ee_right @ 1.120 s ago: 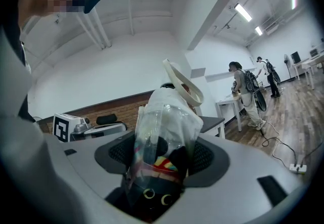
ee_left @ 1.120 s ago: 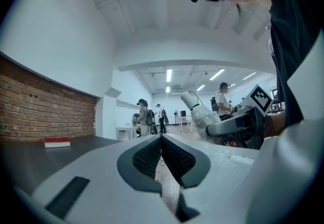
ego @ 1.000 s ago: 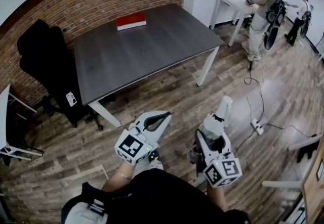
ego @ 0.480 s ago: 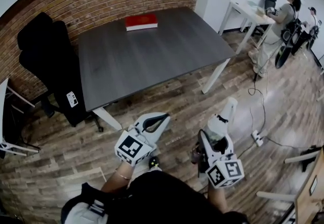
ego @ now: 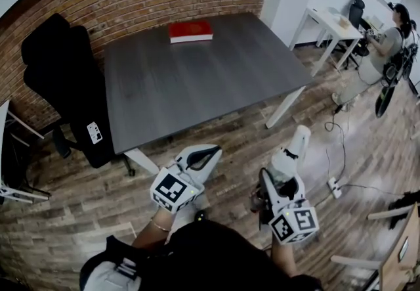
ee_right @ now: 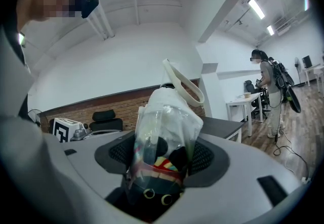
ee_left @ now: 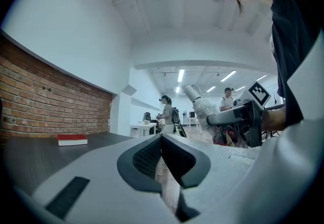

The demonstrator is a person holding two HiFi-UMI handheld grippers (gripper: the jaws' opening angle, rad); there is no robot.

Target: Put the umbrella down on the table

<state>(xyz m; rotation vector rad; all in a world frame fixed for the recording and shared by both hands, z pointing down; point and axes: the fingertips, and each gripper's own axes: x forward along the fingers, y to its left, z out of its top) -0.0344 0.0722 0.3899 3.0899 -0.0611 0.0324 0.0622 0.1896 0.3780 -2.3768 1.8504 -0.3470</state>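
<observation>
The folded umbrella (ego: pixel 293 149), in a white and clear sleeve with a loop strap at its tip, sticks forward out of my right gripper (ego: pixel 281 175). In the right gripper view the umbrella (ee_right: pixel 167 117) fills the jaws of the right gripper (ee_right: pixel 162 156), which is shut on it. My left gripper (ego: pixel 211 150) is held beside it at the left, jaws shut with nothing between them; its tips meet in the left gripper (ee_left: pixel 161 139) view. Both hang over the wooden floor, short of the near edge of the dark grey table (ego: pixel 197 79).
A red book (ego: pixel 190 30) lies at the table's far edge by the brick wall. A black office chair (ego: pixel 62 79) stands left of the table. A white desk (ego: pixel 331 23) and a person (ego: pixel 387 53) are at the back right. A cable and power strip (ego: pixel 335 184) lie on the floor.
Both grippers have come nearer to the table, keeping their pose, the umbrella still held. The person at the back right has walked further right.
</observation>
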